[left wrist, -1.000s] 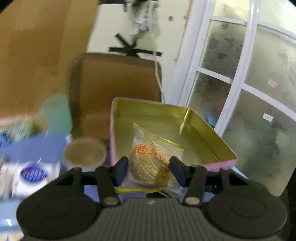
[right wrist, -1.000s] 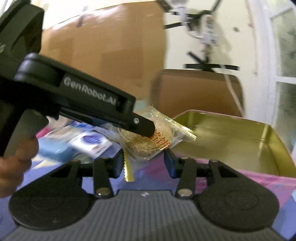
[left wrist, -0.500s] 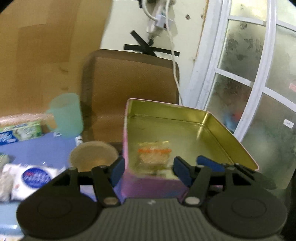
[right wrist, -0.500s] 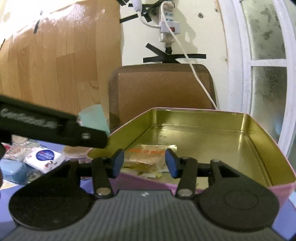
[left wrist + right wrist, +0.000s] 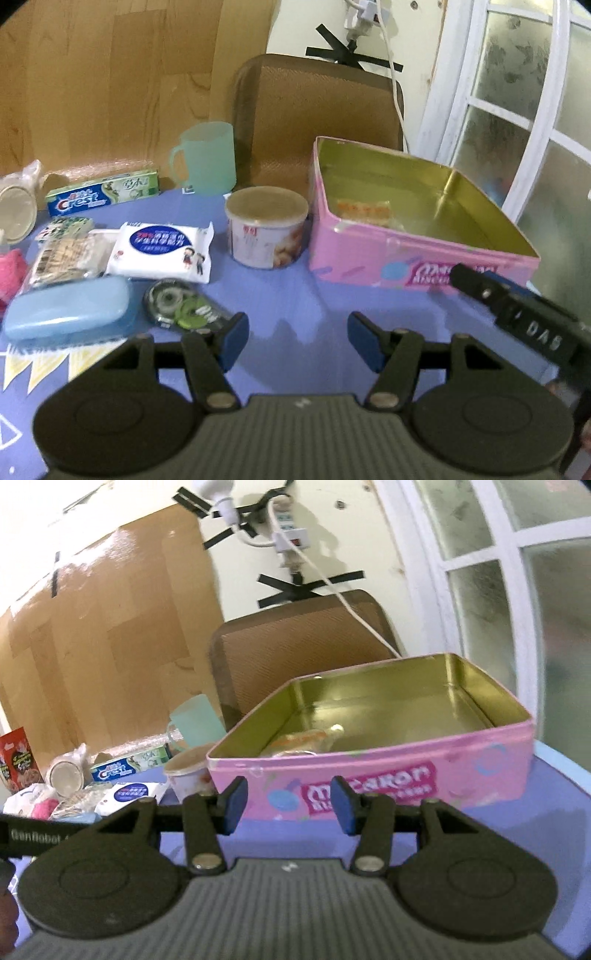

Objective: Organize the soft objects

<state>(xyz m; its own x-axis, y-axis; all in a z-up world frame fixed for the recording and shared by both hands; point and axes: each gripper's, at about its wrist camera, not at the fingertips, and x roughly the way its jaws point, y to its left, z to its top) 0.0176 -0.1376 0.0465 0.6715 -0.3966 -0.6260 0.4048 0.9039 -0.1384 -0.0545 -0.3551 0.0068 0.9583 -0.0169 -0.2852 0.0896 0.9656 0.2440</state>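
the clear-wrapped round sesame cake w/ red print (image 5: 364, 211) was pinched in the left gripper (image 5: 295, 341) a sec ago, now it's lying inside the open pink biscuit tin w/ gold inside (image 5: 417, 258), near the back-left corner. left jaws are opening, nothing btwn them, pulled back over the blue tablecloth (image 5: 295, 295). right gripper (image 5: 288, 805) sits parted and empty, just in front of the tin.

so 1 soft thing is sorted imo. count: 1 tin, 1 cake in it. outside: 1 white wipes pack (image 5: 160, 251), 1 pink fuzzy thing (image 5: 11, 271), both prob soft. also 1 green cup (image 5: 207, 162), 1 lidded tub (image 5: 266, 225), 1 toothpaste box (image 5: 103, 192).
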